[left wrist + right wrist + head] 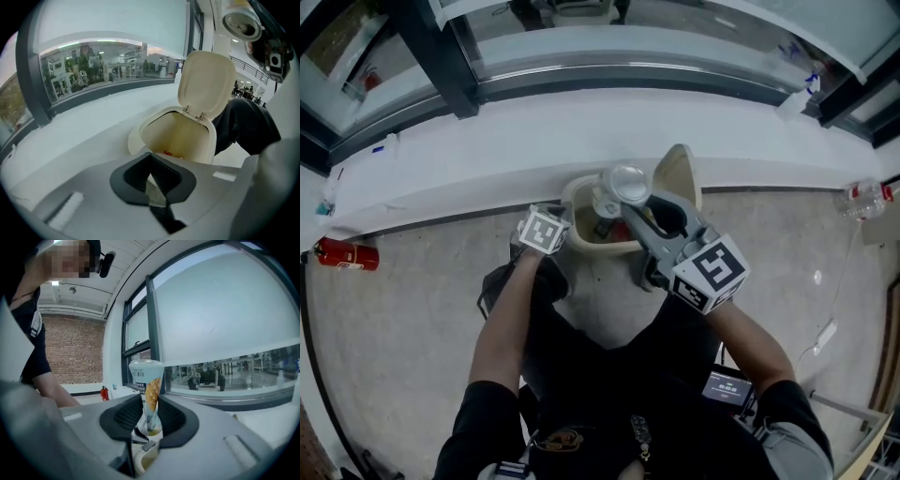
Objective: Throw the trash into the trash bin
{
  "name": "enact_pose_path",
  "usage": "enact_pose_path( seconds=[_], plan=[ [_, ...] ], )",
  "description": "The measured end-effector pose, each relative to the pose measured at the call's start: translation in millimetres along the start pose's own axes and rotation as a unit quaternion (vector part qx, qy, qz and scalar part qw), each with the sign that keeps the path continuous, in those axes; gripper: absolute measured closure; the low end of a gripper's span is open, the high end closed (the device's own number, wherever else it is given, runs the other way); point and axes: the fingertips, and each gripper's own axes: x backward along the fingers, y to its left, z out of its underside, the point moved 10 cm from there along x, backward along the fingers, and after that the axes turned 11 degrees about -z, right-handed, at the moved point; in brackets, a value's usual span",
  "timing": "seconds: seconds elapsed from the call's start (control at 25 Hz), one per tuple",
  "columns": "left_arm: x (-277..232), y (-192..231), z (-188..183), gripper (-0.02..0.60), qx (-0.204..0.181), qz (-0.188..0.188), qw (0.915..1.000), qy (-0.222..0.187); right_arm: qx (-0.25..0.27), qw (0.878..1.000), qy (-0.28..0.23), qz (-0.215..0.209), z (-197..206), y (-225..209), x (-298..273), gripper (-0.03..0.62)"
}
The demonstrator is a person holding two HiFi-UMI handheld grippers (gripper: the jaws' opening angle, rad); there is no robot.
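A cream trash bin [577,194] stands against the white ledge with its lid [677,173] tipped up and open. My right gripper [630,204] is shut on a tall plastic cup [619,187] with a pineapple print and holds it above the bin's mouth. In the right gripper view the cup [146,390] stands upright, pinched between the pads of the right gripper [148,405]. My left gripper [551,227] hovers at the bin's left rim, its jaws shut with nothing in them. In the left gripper view the bin [154,121] gapes with red trash [169,153] inside, and the cup [241,21] hangs overhead.
A red fire extinguisher [345,253] lies on the floor at the far left. A plastic bottle [862,199] sits at the right by the wall. A white ledge [487,141] under the windows runs behind the bin. The person's dark clothing [246,126] is right of the bin.
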Motion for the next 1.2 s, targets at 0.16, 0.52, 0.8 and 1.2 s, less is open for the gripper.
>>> enact_pose_path(
  seconds=[0.16, 0.52, 0.8, 1.2],
  plan=[
    [19, 2, -10, 0.578, 0.006, -0.011, 0.9997, -0.021, -0.005, 1.0, 0.003, 0.012, 3, -4, 8, 0.496],
    [48, 3, -20, 0.578, -0.003, -0.019, 0.998, -0.06, -0.019, 0.998, 0.05, 0.034, 38, -18, -14, 0.496],
    [59, -5, -28, 0.578, 0.0, -0.013, 0.996, -0.089, -0.056, 0.992, 0.096, 0.061, 88, -41, -43, 0.496],
    [53, -14, -34, 0.578, 0.012, -0.001, 0.995, -0.099, -0.118, 0.976, 0.17, 0.07, 162, -70, -80, 0.496]
  ],
)
